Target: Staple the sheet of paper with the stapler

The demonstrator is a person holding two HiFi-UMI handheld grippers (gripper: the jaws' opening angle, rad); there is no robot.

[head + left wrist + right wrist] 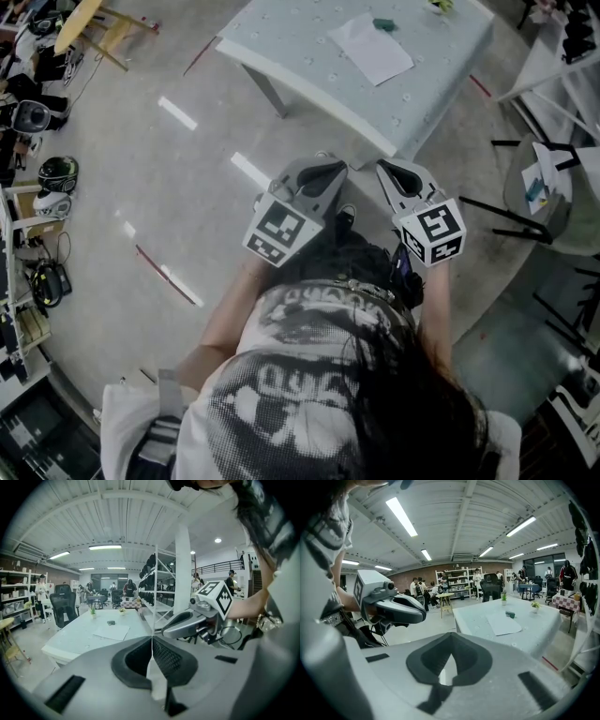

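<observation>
A white sheet of paper lies on the pale table, and a small dark stapler sits at its far edge. Both grippers hang in the air in front of the person, short of the table's near corner. My left gripper is shut with nothing between its pads. My right gripper is shut and empty too. The left gripper view shows the paper and stapler far ahead beyond its shut tips. The right gripper view shows the paper and stapler beyond its shut tips.
Two small potted plants stand at the table's far end. A white pillar and shelving rise right of the table, and an office chair stands to its left. Black stands occupy the floor at right, helmets at left.
</observation>
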